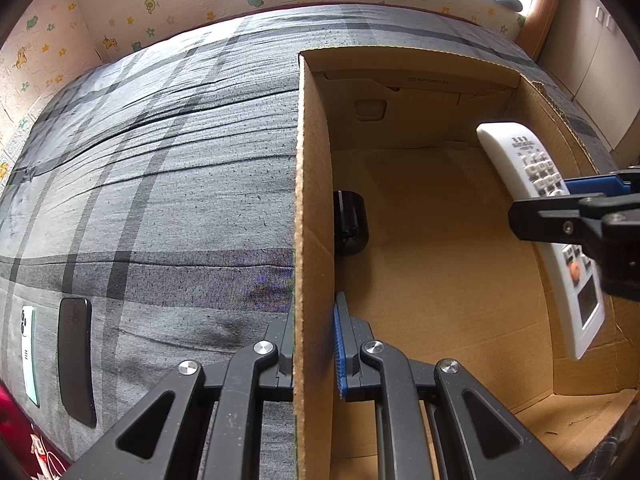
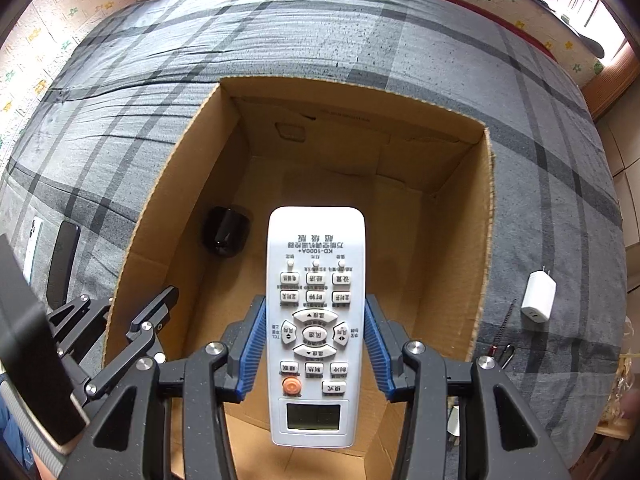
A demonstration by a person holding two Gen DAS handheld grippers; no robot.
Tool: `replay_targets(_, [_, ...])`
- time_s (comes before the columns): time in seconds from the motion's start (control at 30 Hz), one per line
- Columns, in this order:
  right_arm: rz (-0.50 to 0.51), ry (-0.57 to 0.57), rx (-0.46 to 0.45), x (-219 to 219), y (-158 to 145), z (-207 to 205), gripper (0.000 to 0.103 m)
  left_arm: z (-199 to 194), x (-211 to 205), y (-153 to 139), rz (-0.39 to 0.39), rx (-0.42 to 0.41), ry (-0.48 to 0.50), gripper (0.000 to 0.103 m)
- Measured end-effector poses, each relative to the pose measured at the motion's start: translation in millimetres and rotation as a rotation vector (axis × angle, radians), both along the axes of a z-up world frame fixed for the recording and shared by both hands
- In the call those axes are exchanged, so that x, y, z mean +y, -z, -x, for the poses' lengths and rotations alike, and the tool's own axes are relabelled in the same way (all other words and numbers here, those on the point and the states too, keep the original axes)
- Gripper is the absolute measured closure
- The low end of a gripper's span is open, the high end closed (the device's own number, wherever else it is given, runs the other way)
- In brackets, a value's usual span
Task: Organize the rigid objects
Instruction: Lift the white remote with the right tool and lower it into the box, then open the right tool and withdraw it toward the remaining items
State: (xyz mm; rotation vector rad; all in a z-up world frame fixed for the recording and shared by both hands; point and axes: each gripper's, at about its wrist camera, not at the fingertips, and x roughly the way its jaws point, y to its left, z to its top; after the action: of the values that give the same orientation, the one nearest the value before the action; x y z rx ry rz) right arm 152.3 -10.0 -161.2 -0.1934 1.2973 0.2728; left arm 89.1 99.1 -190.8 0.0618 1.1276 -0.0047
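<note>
An open cardboard box (image 2: 482, 216) lies on a grey plaid bed. My right gripper (image 2: 315, 340) is shut on a white air-conditioner remote (image 2: 316, 280) and holds it over the box opening; the remote also shows in the left wrist view (image 1: 520, 160). My left gripper (image 1: 314, 340) is shut on the box's left wall (image 1: 314, 200), one finger inside, one outside. A small black cylinder (image 2: 226, 230) lies on the box floor near that wall, also seen in the left wrist view (image 1: 352, 222).
A black phone (image 1: 76, 360) and a white-green phone (image 1: 30, 354) lie on the bed left of the box. A white charger plug (image 2: 538, 296) and a small thin tool (image 2: 506, 344) lie on the bed to the box's right. Patterned walls border the bed.
</note>
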Motion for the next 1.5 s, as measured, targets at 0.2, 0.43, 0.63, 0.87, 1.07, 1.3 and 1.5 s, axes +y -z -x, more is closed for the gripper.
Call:
replay_targets(0.2, [-0.003,0.02,0.05,7,23,-12,0.054,0,-1,0,-0.002,0.0,0.0,0.089])
replay_targets(0.43, [0.005,0.041,0.095,10,51,-25,0.053,1,-2,-1,-0.003,0.0,0.001,0.089])
replay_targets(0.63, [0.001,0.045,0.12,9,65,-30,0.053,2,-2,-1,-0.006,-0.001,0.001,0.089])
replay_targets(0.87, [-0.045,0.043,0.155,5,74,-34,0.053,2,-1,-1,-0.002,-0.001,0.0,0.089])
replay_targets(1.07, [-0.031,0.034,0.102,0,60,-34,0.047,1,-3,-2,-0.006,-0.001,0.0,0.089])
replay_targets(1.3, [-0.052,0.039,0.065,-3,37,-26,0.047,2,-3,-3,-0.005,-0.001,0.0,0.089])
replay_targets(1.5, [-0.054,0.032,0.035,-4,17,-18,0.047,2,-3,-3,-0.005,-0.002,0.0,0.089])
